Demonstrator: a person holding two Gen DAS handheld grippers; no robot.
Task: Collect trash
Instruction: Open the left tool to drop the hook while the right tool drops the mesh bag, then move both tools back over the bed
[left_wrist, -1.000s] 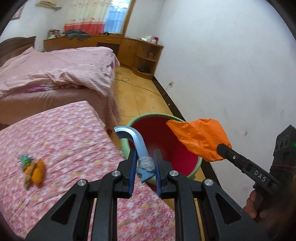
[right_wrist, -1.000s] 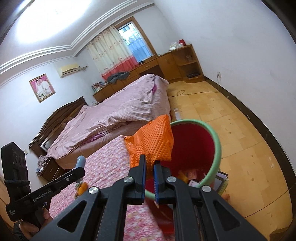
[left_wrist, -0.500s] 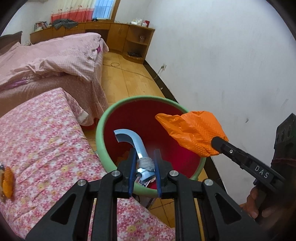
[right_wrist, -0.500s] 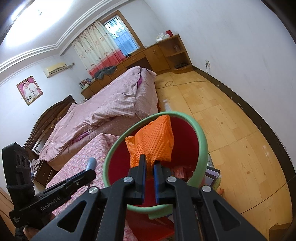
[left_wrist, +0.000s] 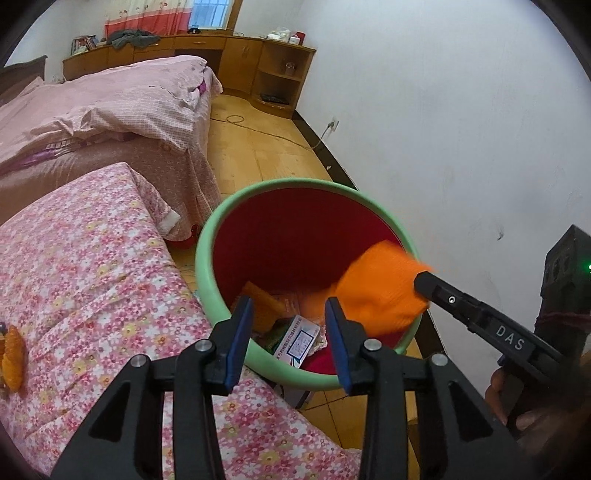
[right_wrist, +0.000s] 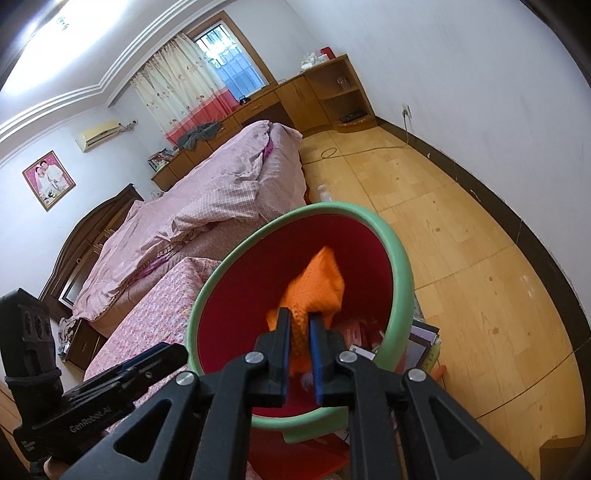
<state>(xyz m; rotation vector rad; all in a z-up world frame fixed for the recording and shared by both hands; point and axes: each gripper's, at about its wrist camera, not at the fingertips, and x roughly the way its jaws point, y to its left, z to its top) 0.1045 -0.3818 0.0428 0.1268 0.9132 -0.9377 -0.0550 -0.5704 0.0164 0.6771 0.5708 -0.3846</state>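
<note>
A red bin with a green rim (left_wrist: 207, 266) (right_wrist: 400, 258) stands on the floor beside the flowered bed. My left gripper (left_wrist: 290, 310) is open and empty above the bin's near rim. The blue wrapper it held is out of sight. Several pieces of trash lie in the bin, among them a white and blue packet (left_wrist: 301, 338). My right gripper (right_wrist: 299, 325) is partly open over the bin, and the orange bag (right_wrist: 317, 288) (left_wrist: 380, 291), blurred, lies between and beyond its fingers. I cannot tell whether the pads still touch it.
An orange and green piece of trash (left_wrist: 13, 354) lies on the flowered bedspread (left_wrist: 92, 277) at the far left. A pink bed (left_wrist: 103, 107), a wooden cabinet (left_wrist: 280, 77) and the white wall (left_wrist: 461, 147) surround the bin. Books or papers (right_wrist: 424, 339) lie by the bin's base.
My left gripper opened and the blue wrapper left it. My right gripper's jaws parted slightly and the orange bag dropped lower into the bin. Both grippers moved closer over the bin.
</note>
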